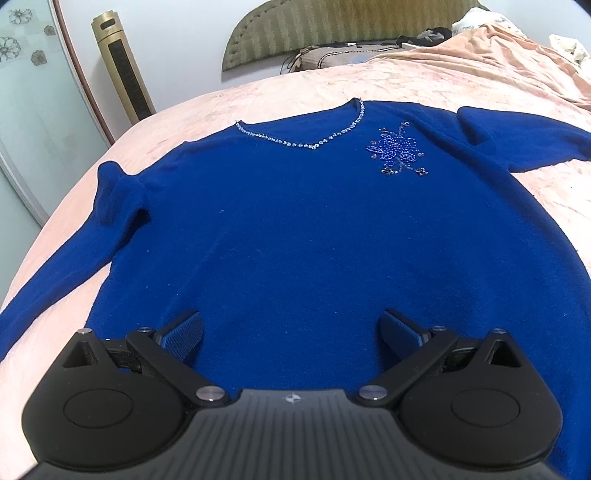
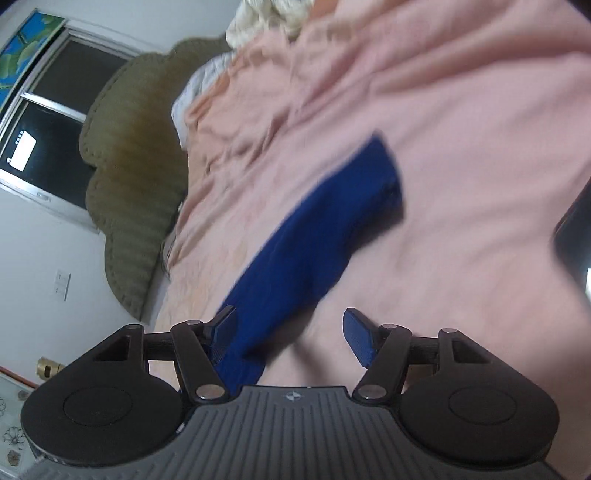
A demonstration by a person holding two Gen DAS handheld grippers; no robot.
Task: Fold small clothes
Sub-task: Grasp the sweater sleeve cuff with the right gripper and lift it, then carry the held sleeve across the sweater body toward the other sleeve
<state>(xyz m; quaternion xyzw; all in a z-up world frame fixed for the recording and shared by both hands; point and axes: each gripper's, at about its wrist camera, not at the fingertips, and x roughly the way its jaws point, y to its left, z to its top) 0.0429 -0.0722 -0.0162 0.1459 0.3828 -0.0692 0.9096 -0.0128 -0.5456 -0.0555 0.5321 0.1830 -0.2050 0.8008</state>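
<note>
A blue sweater [image 1: 295,229] is lying flat and face up on the bed [image 1: 424,85], spread over the pink bedspread; its beaded V-neckline [image 1: 306,142] is pointing toward the headboard [image 1: 332,33], and a beaded flower [image 1: 399,149] is sitting on the chest just beside that neckline. One sleeve [image 1: 55,273] is trailing down along the body on the left of the left wrist view; the other sleeve [image 2: 317,236] is stretching out across the bedspread in the right wrist view, blurred. The left gripper [image 1: 291,332] is hovering over the sweater's lower part, its jaws standing wide apart and grasping nothing. The right gripper [image 2: 290,332] is released as well, jaws spread; the sleeve is running between them close against one finger, while the other finger is standing clear of it. A gold tower fan [image 1: 123,66] is standing beside the bed by the wall.
</note>
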